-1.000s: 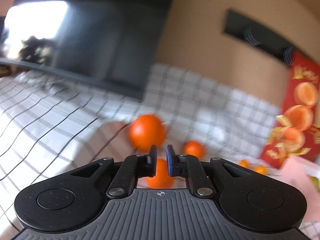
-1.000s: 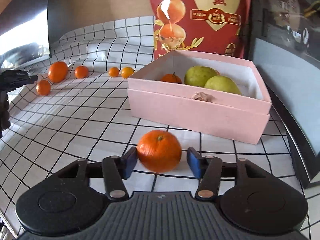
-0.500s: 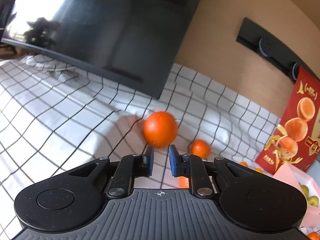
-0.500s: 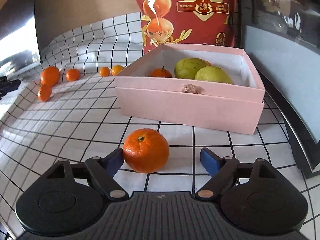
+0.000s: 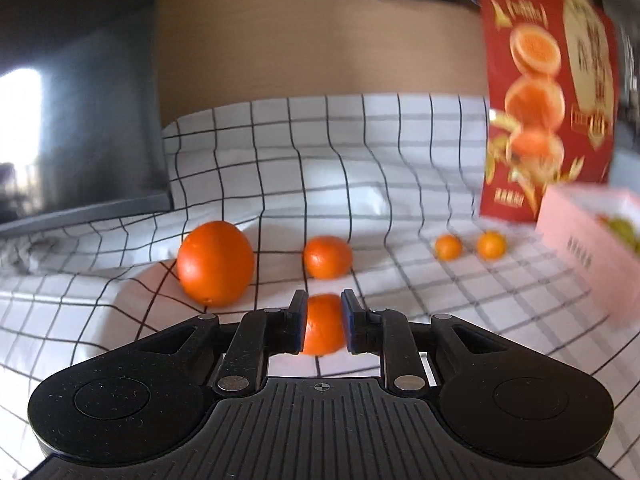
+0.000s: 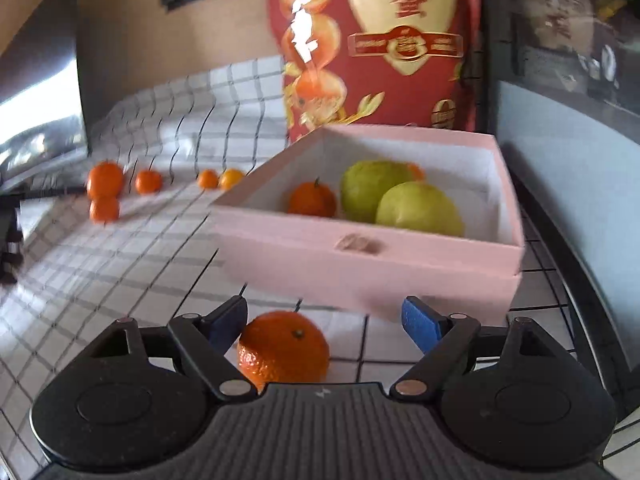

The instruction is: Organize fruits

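My left gripper (image 5: 323, 322) has its jaws close around a small mandarin (image 5: 323, 326) on the checked cloth; contact is unclear. A large orange (image 5: 215, 263), another mandarin (image 5: 328, 257) and two kumquats (image 5: 448, 247) lie beyond it. My right gripper (image 6: 328, 322) is wide open with a loose mandarin (image 6: 285, 347) between its jaws, near the left finger. The pink box (image 6: 360, 248) ahead holds two green pears (image 6: 418, 210) and a mandarin (image 6: 312, 200).
A red snack bag (image 6: 376, 48) stands behind the box. A dark monitor (image 5: 72, 92) stands at the left on the checked cloth (image 5: 360, 168). A dark screen (image 6: 568, 128) lies to the right of the box.
My left gripper swung right and came down around the small mandarin. My right gripper opened wider and let its mandarin rest on the cloth, then moved closer to the box.
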The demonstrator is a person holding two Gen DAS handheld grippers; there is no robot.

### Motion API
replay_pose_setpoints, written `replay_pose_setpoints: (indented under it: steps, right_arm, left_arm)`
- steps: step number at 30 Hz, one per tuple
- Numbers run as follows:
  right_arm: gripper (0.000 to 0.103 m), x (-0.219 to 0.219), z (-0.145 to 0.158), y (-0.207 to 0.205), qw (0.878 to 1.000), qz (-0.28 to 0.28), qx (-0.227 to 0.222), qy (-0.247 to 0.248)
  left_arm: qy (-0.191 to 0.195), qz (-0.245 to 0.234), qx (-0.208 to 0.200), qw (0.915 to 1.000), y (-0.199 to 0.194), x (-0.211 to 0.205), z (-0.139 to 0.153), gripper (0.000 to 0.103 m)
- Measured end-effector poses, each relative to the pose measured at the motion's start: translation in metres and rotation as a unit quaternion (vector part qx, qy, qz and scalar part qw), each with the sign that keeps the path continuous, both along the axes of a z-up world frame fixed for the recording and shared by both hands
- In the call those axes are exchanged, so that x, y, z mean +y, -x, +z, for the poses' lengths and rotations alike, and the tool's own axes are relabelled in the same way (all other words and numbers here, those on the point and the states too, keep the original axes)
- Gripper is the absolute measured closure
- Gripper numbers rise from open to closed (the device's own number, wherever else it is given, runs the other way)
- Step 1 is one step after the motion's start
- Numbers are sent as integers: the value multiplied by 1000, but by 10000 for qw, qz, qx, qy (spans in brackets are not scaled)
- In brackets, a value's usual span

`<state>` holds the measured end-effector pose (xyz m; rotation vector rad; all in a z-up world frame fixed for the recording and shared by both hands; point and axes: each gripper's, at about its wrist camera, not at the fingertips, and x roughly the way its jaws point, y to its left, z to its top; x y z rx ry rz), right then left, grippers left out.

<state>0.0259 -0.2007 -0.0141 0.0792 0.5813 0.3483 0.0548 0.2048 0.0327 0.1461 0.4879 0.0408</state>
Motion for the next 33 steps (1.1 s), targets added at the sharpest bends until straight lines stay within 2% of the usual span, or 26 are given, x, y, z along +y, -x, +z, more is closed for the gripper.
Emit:
replay_pose_setpoints:
  steps: [2, 7, 8, 9, 11, 13, 14, 17, 20, 24, 27, 29, 32, 33]
  right_arm:
    - [18, -9, -1, -3, 9996, -16, 97, -257]
    - [18, -18, -7, -11, 9964, 183, 443, -701]
    - [18, -18, -8, -12, 9959, 233, 484, -733]
    - [18, -17, -8, -13, 9956, 266, 507, -740]
    - [18, -14, -9, -13, 9957, 321, 517, -701]
    - [18, -9, -9, -12, 9961, 401, 511, -591]
    - [18, -6, -9, -12, 9965, 422, 493, -530]
    - [18, -1, -9, -9, 9973, 472, 428, -369]
    - [18, -1, -9, -9, 9974, 500, 415, -321]
    - [17, -1, -10, -10, 9972, 527, 429, -309]
    - [16, 2, -10, -10, 9974, 543, 413, -222]
    - [16, 4, -10, -9, 9976, 550, 399, -151]
    - [15, 6, -10, -9, 9977, 550, 388, -88]
    - [15, 6, -10, -9, 9977, 551, 388, -81]
  left_arm:
    - [-252, 7, 73, 9997, -4, -7, -7, 80]
    - [-532, -137, 110, 9984, -6, -18, -14, 78]
    - [-607, -202, 138, 9979, -8, -22, -15, 75]
    - [-688, -267, 201, 9971, -10, -26, -16, 69]
    - [-797, -399, 401, 9952, -16, -33, -19, 32]
    - [-694, -517, 594, 9945, -23, -34, -23, 12]
    - [-648, -540, 616, 9945, -25, -33, -25, 10]
    - [-571, -406, 471, 9964, -25, -29, -22, 13]
    - [-429, -37, 442, 9981, -32, -19, -19, 15]
    - [350, 321, 705, 9964, -47, 4, -23, 16]
    - [825, 391, 747, 9930, -50, 17, -26, 26]
    - [1072, 282, 668, 9916, -48, 19, -26, 48]
    - [1015, 389, 559, 9925, -42, 9, -20, 48]
    - [1121, 373, 485, 9918, -35, 4, -16, 48]
